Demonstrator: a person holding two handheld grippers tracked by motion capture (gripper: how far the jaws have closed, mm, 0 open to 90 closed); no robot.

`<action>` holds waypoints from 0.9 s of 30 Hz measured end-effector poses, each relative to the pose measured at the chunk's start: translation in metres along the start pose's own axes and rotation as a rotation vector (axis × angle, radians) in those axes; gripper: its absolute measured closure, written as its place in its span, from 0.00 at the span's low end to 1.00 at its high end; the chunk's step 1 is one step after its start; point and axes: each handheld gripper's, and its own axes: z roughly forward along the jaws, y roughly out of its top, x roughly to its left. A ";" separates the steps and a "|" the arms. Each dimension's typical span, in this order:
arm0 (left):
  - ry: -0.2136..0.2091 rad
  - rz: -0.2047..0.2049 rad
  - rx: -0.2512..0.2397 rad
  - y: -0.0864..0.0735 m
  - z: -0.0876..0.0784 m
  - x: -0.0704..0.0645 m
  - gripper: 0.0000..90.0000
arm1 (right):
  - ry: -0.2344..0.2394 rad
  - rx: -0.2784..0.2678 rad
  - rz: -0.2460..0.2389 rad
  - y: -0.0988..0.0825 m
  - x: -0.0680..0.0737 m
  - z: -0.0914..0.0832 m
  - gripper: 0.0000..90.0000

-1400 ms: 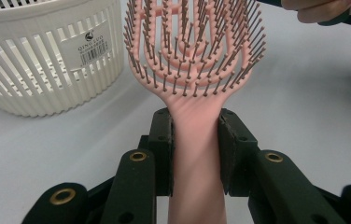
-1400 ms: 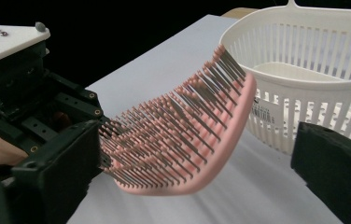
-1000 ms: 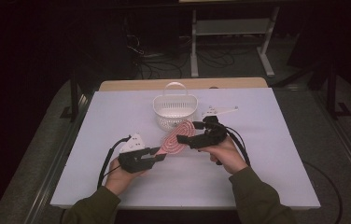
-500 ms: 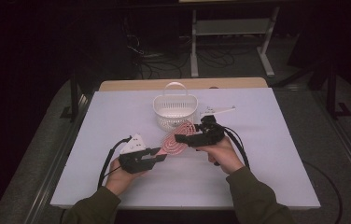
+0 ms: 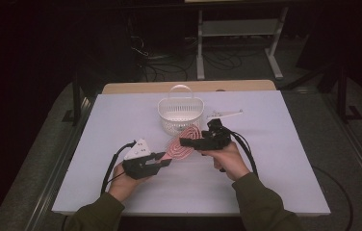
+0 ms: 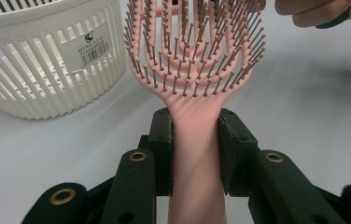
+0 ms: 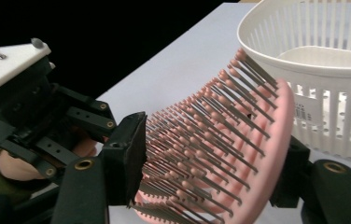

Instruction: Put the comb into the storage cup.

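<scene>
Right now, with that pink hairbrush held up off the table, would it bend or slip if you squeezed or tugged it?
The pink hairbrush probably keeps its shape: held by the handle in the left gripper, its head stays straight. The open, vented head suggests it is light. The thin bristles likely flex, so the right gripper, closing across the head, may grip less surely.

A white-topped table (image 5: 285,159) stands under even overhead light in a dim room, a strip of bare wood (image 5: 188,86) showing along its far edge. Dark grey carpet (image 5: 342,144) spreads on either side. Beyond the table, cables (image 5: 155,60) lie tangled on the floor beside a pale metal stand (image 5: 239,33), and the rest falls into shadow.
</scene>
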 end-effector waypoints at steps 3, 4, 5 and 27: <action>0.006 0.004 -0.001 0.000 0.000 0.000 0.78 | 0.010 0.001 0.004 0.000 0.000 0.000 0.46; 0.007 0.005 0.000 0.000 0.000 0.000 0.78 | 0.009 0.003 0.007 0.000 -0.001 0.000 0.47; 0.010 0.007 0.000 0.000 0.000 0.000 0.78 | 0.010 0.004 0.007 0.000 -0.001 0.000 0.48; -0.006 0.029 0.002 -0.002 0.003 0.001 0.78 | 0.054 -0.033 -0.004 0.001 0.004 -0.003 0.64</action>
